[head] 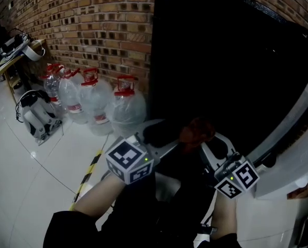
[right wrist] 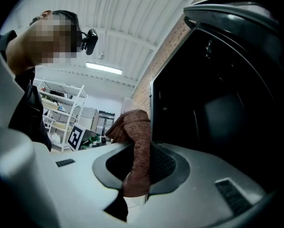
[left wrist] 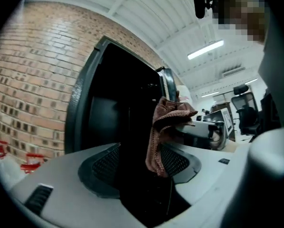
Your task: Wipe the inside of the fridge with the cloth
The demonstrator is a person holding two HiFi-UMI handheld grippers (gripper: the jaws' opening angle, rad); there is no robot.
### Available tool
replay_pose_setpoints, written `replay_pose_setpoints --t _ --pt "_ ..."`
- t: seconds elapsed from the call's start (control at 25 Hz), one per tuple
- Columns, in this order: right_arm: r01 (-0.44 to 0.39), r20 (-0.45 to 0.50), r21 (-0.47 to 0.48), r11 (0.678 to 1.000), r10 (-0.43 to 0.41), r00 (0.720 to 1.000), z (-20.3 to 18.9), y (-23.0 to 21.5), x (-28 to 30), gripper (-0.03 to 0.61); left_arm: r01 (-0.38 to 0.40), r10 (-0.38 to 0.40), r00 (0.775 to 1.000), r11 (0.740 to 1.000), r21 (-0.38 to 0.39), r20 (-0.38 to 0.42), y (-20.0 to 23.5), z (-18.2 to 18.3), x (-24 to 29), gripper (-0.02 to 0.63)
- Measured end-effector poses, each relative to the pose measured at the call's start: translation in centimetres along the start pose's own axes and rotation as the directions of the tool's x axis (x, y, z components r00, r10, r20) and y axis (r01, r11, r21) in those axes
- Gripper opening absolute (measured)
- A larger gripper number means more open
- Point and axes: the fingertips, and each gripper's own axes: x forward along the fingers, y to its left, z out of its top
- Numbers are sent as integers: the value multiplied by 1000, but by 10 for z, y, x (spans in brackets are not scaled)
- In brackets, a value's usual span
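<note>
jaws of right gripper (right wrist: pixel 142 164) on nubby cloth (right wrist: pixel 133 126)

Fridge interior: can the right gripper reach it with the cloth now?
Probably yes. The right gripper is shut on the cloth, and the fridge stands open just ahead, nothing visible between. The open left gripper sits beside it, not in front.

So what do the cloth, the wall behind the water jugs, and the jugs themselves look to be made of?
Cloth: reddish-brown textile, likely microfibre, matte; a fine knit texture shows.
Wall: bare brick, rough; mortar joints are visible.
Jugs: apparently translucent plastic, glossy; see-through bodies with red caps.
</note>
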Motion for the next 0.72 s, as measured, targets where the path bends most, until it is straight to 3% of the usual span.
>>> replay_pose_setpoints --t 0.04,0.12,0.24,0.48,0.64,0.72 --pt "-4 3 1 1000 4 1000 3 -3 3 87 -57 57 998 998 3 11 12 2 -2 271" --pt "-23 -1 -2 1000 23 1000 8 -8 14 87 -156 155 988 988 9 22 34 7 -3 331" --pt "-74 -11 -22 997 74 997 17 -11 38 87 -256 255 966 966 29 30 61 22 -2 377" --pt "-64 30 -47 997 65 997 42 -38 71 85 -263 266 962 963 -51 64 83 44 -20 377" --pt "-56 74 -39 998 59 996 53 -52 84 84 -368 368 928 930 4 54 115 44 -27 382" --pt "-52 85 -57 997 57 995 61 -55 92 84 -382 381 923 924 22 47 126 44 -15 412"
